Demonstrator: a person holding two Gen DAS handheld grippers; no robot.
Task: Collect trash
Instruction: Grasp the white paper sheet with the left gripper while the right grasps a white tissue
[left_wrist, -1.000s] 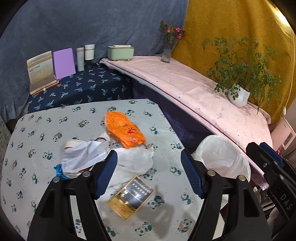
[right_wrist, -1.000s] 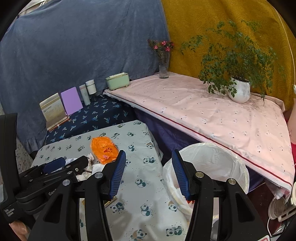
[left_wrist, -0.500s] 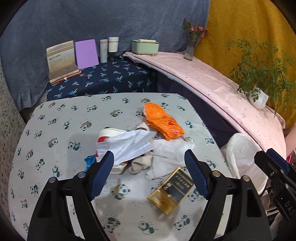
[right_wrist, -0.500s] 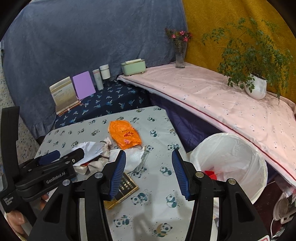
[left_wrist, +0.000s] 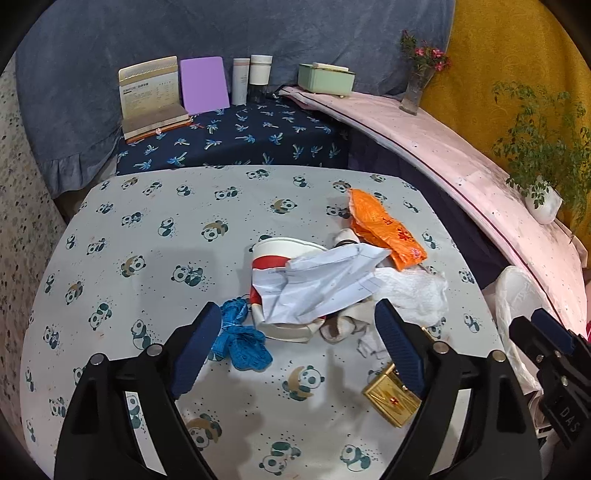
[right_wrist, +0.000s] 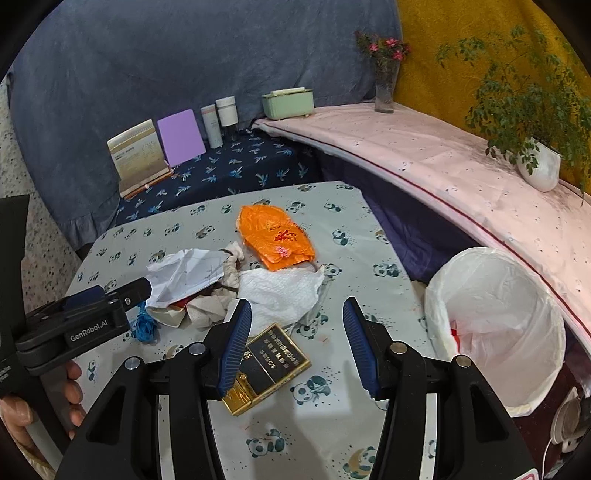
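On the panda-print counter (left_wrist: 155, 229) the trash lies in a loose heap near the middle. Farthest left is a blue tangle of string (left_wrist: 242, 341), at about seven o'clock from the heap and just beside the left claw's near pad. The left claw (left_wrist: 299, 343) hangs above the counter with its jaws opening, nothing pressed between them; the heap sits beyond the gap. Next comes a crumpled white paper (left_wrist: 317, 282) draped over a red-and-white paper cup (left_wrist: 275, 254), with beige cloth scraps (left_wrist: 343, 325) below it. At one o'clock from the paper lies an orange plastic bag (left_wrist: 380, 232), and at three o'clock a white paper towel (left_wrist: 410, 291), touching the paper. A gold and black box (right_wrist: 267, 363) lies flat at five o'clock from the heap, partly behind the right claw's left pad. The right claw (right_wrist: 297, 345) is released, jaws apart and holding nothing. Farthest right, off the counter's edge, stands a bin lined with a white bag (right_wrist: 495, 291), something red inside it.
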